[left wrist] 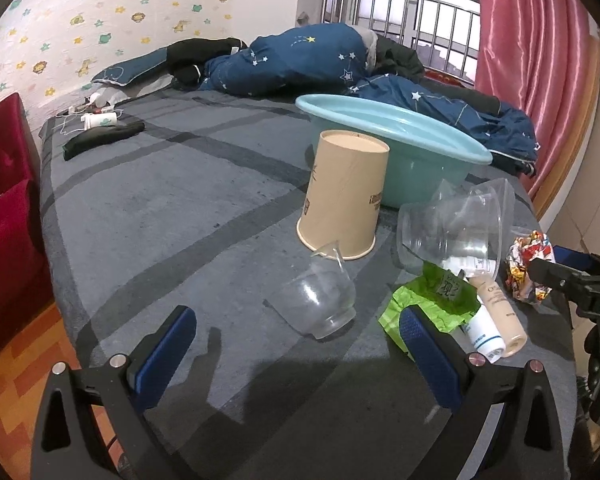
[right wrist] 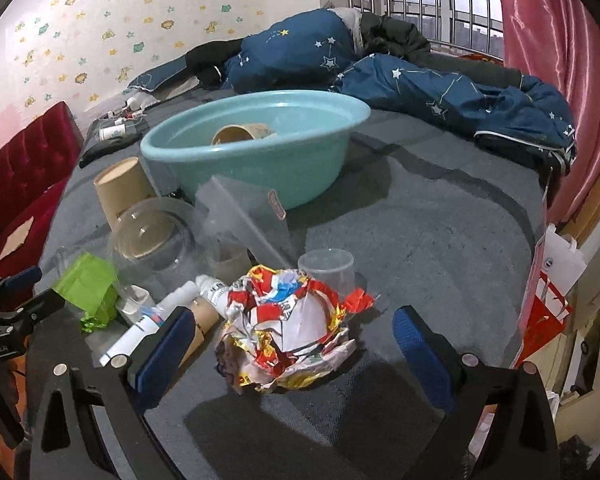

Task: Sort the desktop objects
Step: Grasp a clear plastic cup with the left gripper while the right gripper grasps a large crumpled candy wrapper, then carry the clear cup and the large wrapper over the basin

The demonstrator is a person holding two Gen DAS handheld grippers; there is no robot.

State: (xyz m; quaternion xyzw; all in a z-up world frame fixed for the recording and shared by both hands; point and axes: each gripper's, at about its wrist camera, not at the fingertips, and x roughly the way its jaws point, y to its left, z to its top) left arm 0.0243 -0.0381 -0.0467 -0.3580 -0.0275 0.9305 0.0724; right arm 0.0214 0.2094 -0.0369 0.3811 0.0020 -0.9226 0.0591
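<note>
Left wrist view, grey plaid bedspread [left wrist: 160, 208], star wallpaper [left wrist: 112, 12], pink curtain [left wrist: 532, 48]

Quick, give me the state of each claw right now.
Left claw: open, holding nothing, glass jar just ahead.
Right claw: open, holding nothing, crumpled wrapper between its fingers.
</note>
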